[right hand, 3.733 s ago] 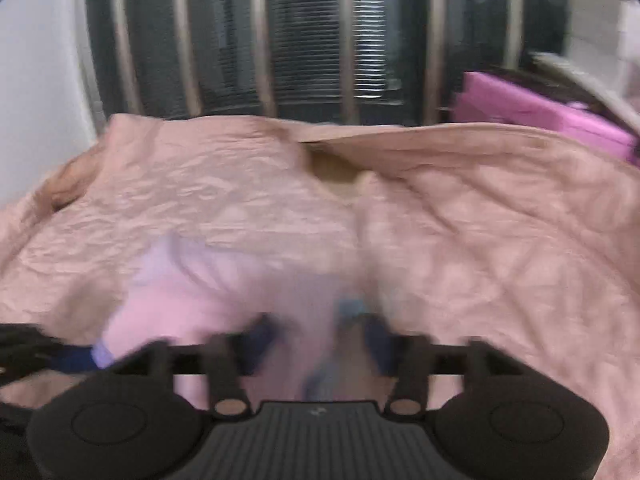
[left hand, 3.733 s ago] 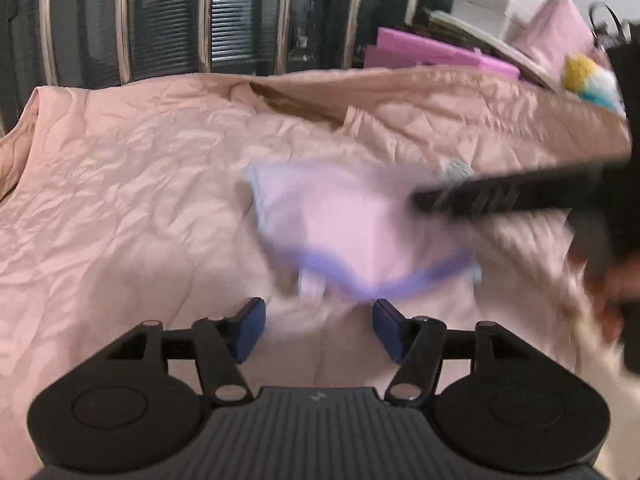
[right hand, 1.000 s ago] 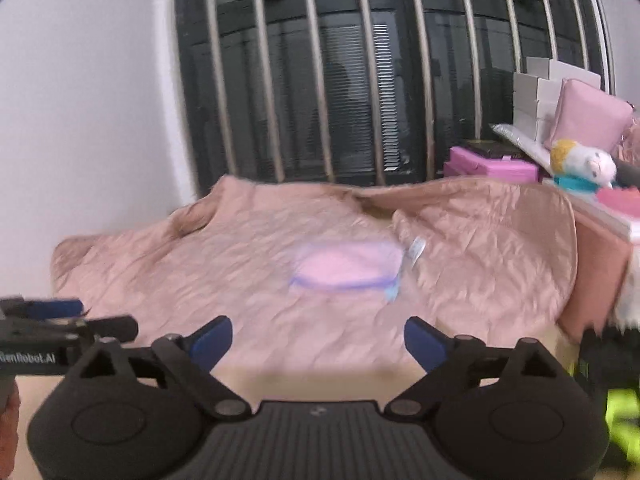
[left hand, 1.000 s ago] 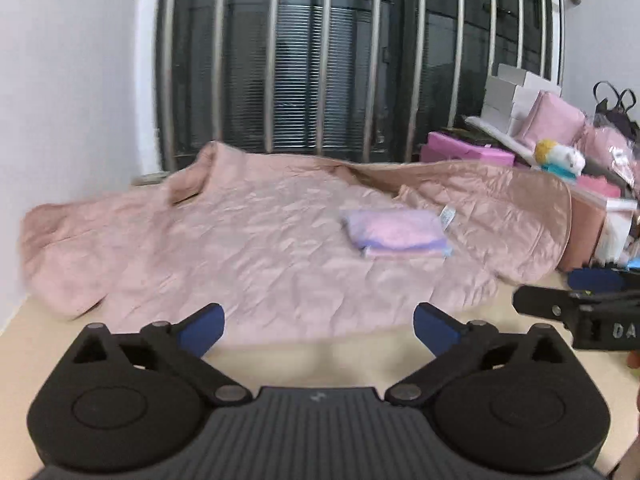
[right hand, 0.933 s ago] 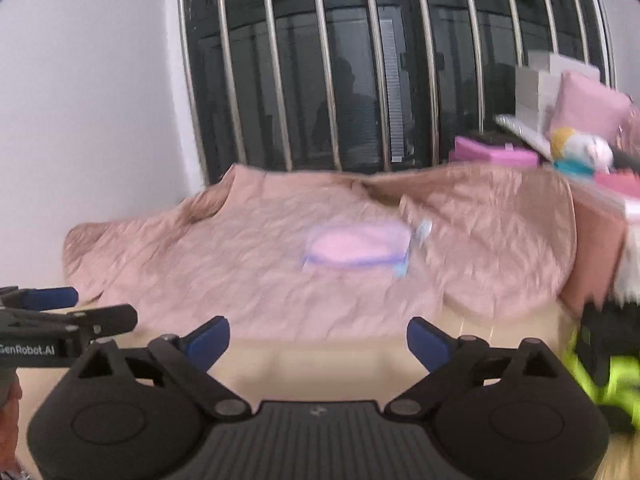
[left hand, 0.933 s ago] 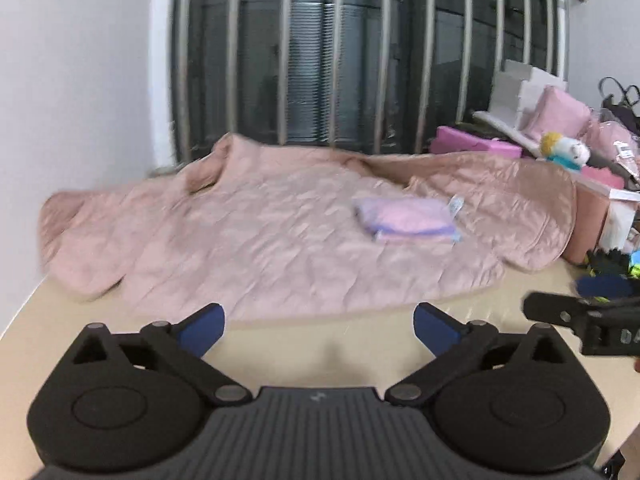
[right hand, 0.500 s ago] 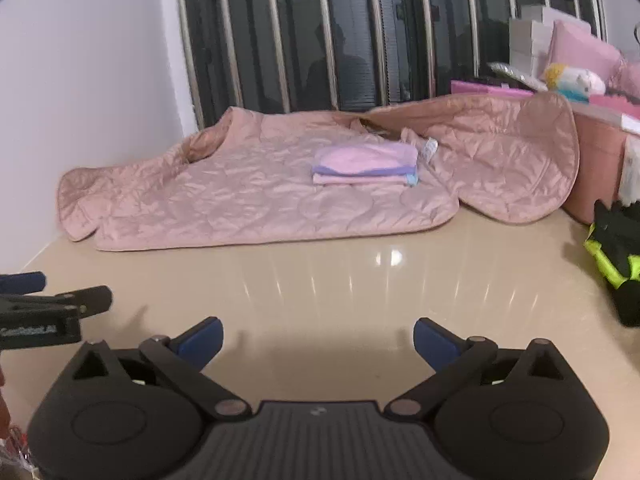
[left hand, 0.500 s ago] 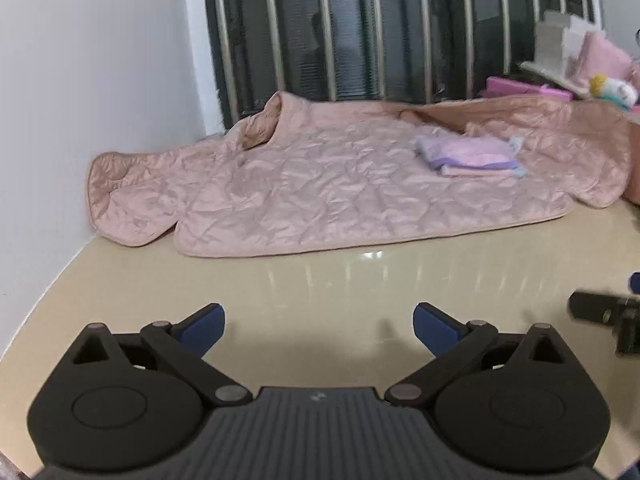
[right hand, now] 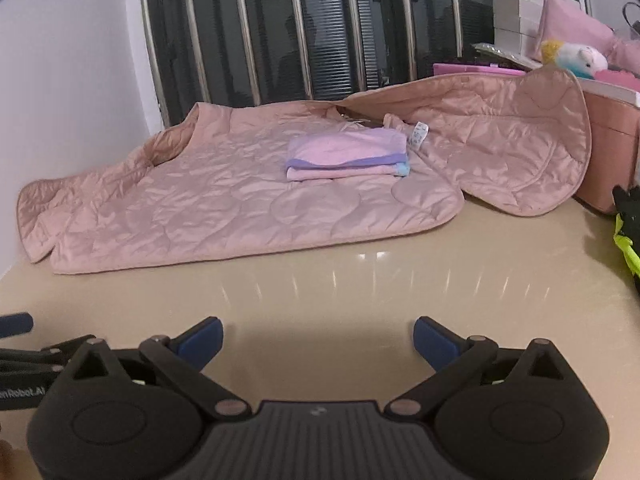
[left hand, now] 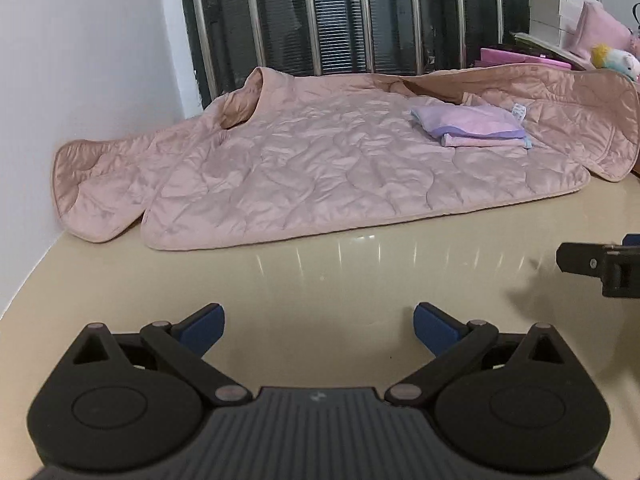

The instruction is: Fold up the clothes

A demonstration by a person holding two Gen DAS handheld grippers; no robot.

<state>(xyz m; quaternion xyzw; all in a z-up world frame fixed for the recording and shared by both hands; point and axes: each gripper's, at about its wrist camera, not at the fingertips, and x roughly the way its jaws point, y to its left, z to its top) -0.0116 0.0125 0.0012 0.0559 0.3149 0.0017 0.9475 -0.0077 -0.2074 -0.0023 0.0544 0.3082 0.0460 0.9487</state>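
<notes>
Folded pink garment (right hand: 346, 159) resting mid-quilt (right hand: 240, 208) toward the surface's (right hand: 340, 292) far edge; jaws of left gripper (left hand: 319, 326) and right gripper (right hand: 318, 338) spread, empty.

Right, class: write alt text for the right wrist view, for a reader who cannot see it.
A folded pink and purple garment lies on a pink quilted blanket spread over a beige floor. The open right gripper hangs empty in the foreground.

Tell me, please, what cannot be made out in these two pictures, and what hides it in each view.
- White label by the folded pink garment: print too small, both views.
- Garment type: hidden by its folds.
- Black and yellow item: cut by the right edge, right wrist view.
- Right gripper in the left wrist view: cut by the edge.
- Behind the window bars: too dark.
- Under the pink quilt: covered.
</notes>
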